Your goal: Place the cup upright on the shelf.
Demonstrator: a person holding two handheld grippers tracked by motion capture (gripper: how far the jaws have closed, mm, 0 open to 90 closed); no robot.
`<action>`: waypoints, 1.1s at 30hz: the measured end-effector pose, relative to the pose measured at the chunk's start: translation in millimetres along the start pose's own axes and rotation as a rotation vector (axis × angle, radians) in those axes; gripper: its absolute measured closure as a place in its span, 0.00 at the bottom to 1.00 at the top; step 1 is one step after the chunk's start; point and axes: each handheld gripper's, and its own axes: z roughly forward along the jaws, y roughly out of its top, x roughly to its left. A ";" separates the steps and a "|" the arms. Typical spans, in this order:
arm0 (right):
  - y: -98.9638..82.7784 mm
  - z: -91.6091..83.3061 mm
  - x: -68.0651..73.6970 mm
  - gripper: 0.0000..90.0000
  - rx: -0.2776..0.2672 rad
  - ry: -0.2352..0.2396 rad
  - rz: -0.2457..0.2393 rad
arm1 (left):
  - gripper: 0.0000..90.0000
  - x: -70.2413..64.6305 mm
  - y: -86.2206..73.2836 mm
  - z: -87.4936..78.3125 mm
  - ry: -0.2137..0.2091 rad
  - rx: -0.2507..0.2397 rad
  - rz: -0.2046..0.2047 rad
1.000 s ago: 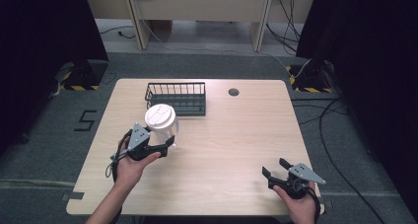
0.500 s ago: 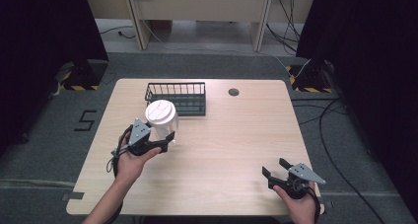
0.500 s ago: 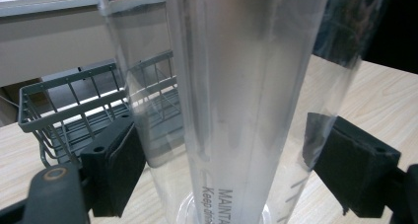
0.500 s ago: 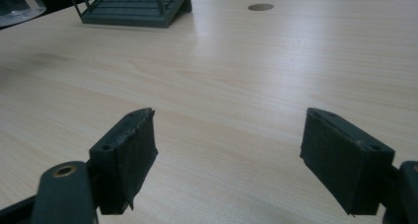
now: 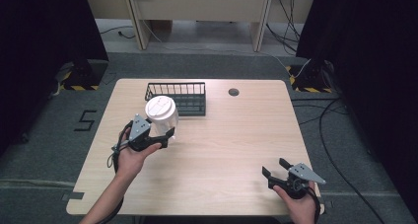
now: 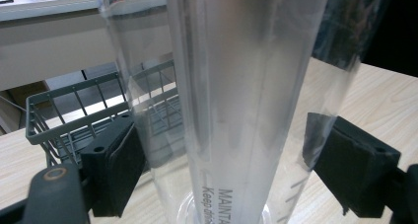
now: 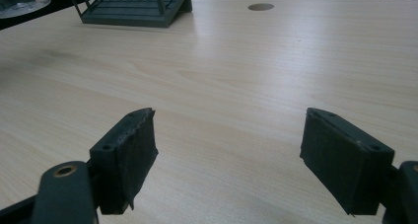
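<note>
High view: my left gripper [image 5: 165,133] fingers clasp the clear plastic lidded cup [image 5: 161,115] mid-wall; light, slippery, crushable. Right gripper [image 5: 276,168] fingers released.

The cup [image 5: 161,116] stands on the table [image 5: 231,135] just in front of the wire basket [image 5: 183,97], left of centre.

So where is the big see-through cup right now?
In the high view, the cup is on the table's left side, between the jaws of the left gripper, just in front of the black wire basket.
</note>
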 end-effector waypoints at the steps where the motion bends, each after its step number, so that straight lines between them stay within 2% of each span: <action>1: 0.0 0.0 0.0 0.24 0.000 0.000 0.000 | 0.19 0.6 0.4 0.7 0.001 0.000 0.000; 33: 0.0 0.2 -0.3 0.24 -0.001 0.002 0.005 | 0.19 8.9 14.3 13.9 0.015 -0.007 0.003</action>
